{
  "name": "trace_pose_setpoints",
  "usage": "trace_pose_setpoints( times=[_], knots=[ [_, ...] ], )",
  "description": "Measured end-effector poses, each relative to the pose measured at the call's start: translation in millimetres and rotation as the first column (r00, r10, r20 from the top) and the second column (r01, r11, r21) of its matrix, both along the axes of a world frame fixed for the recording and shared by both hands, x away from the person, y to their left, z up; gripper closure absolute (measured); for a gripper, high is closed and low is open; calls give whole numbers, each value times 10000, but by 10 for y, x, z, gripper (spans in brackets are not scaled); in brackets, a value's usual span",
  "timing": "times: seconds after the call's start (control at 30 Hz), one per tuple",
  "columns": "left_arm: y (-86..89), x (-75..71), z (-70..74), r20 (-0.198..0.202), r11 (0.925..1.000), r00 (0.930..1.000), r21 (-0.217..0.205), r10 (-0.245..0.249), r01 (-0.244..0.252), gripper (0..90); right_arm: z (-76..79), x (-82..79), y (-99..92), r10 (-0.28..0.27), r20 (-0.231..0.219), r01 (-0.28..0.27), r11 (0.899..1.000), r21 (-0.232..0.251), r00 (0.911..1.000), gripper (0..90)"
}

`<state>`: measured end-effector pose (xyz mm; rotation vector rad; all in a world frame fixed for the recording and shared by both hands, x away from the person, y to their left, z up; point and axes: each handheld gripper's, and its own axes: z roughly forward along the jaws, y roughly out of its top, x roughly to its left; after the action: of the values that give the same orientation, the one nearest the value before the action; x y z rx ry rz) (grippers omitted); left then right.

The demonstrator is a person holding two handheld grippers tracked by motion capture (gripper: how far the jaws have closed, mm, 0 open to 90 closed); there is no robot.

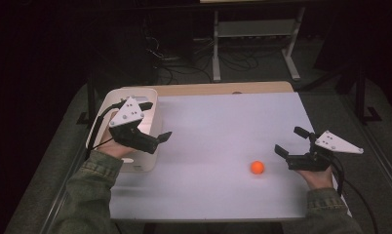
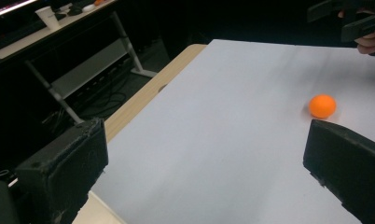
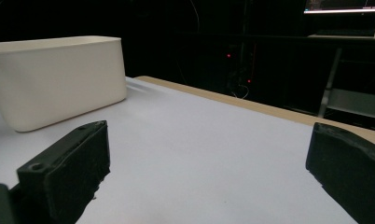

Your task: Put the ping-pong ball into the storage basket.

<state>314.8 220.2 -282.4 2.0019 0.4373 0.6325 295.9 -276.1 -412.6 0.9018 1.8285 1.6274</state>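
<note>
Nothing moved yet, by the look: orange ball (image 1: 257,167) lies loose at lower-right of white table (image 1: 223,122), L gripper (image 1: 154,138) and R gripper (image 1: 287,142) both jaws apart, empty; white bin (image 1: 147,95) at left, prob. the target.

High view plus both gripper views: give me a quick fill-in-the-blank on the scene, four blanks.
1. The ball on the table is ____ in colour.
2. The ball lies nearest the ____ gripper.
3. The white bin stands under the ____ gripper.
4. Both grippers' jaws are ____.

Missing words: orange; right; left; open
</note>
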Motion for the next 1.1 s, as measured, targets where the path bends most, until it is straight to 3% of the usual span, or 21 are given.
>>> trace_pose_setpoints(
  times=[0.53,1.1],
  knots=[
    [-253,152,19,-387,9970,9976,501,-577,596,0,-1,5,0,53,-29,-53,10000,-26,10000,0],
    [-494,268,59,-604,9884,9926,1028,-1056,1114,0,-3,7,-3,69,-76,-69,10000,19,9999,0]
  ],
)
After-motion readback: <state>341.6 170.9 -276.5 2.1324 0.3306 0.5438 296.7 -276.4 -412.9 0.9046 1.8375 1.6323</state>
